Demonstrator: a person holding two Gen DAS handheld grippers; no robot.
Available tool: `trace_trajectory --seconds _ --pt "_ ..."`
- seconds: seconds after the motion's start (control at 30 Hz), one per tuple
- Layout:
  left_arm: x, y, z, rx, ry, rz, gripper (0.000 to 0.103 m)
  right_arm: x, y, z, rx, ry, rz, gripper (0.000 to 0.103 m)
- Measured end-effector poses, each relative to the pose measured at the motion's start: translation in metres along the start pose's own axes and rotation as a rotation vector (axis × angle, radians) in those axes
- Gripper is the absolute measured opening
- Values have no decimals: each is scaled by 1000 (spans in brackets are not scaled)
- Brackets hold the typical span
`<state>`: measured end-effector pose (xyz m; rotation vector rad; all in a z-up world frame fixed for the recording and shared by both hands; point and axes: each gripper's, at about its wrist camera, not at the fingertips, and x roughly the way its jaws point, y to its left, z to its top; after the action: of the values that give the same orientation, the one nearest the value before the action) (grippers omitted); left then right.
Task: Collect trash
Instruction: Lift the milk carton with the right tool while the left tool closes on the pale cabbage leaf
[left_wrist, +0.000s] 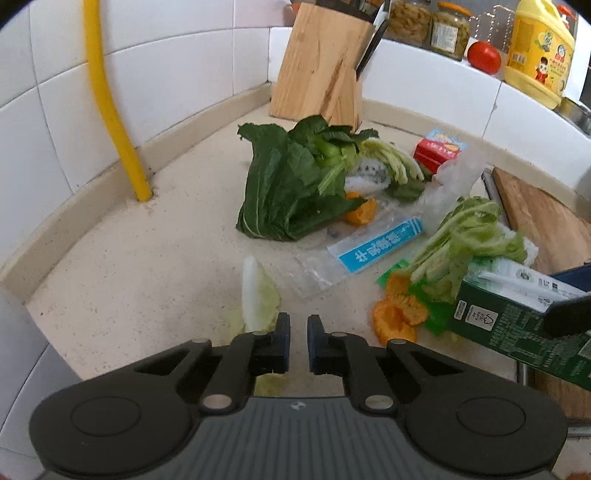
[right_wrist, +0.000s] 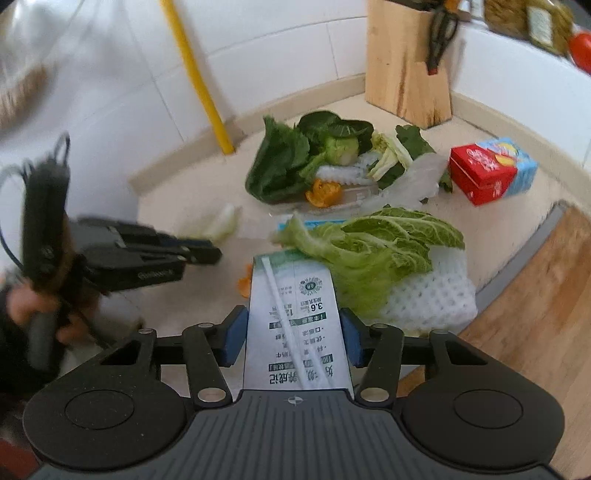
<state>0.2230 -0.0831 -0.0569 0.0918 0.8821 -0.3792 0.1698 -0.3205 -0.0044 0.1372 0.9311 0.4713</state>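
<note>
My right gripper (right_wrist: 293, 332) is shut on a green and white milk carton (right_wrist: 295, 314), its blue pads against both sides; the carton (left_wrist: 517, 325) hangs tilted at the right of the left wrist view. My left gripper (left_wrist: 298, 332) is shut with nothing in it, just above a pale cabbage piece (left_wrist: 258, 299) on the counter. Scraps lie ahead: dark leafy greens (left_wrist: 288, 184), orange peel (left_wrist: 395, 317), a clear wrapper with a blue label (left_wrist: 380, 245), a light green cabbage leaf (right_wrist: 369, 243) on white foam netting (right_wrist: 432, 295), and a red and blue box (right_wrist: 491, 170).
A wooden knife block (left_wrist: 321, 62) stands in the tiled back corner, with a yellow pipe (left_wrist: 110, 110) to its left. A wooden cutting board (left_wrist: 546, 218) lies on the right. Jars, a tomato (left_wrist: 484, 55) and a yellow bottle (left_wrist: 539, 51) line the ledge.
</note>
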Motion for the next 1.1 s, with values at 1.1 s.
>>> trace_trajectory --seconds 1.1 --pt "28 22 12 93 28 124 29 34 21 -33 -89 79 -82 65"
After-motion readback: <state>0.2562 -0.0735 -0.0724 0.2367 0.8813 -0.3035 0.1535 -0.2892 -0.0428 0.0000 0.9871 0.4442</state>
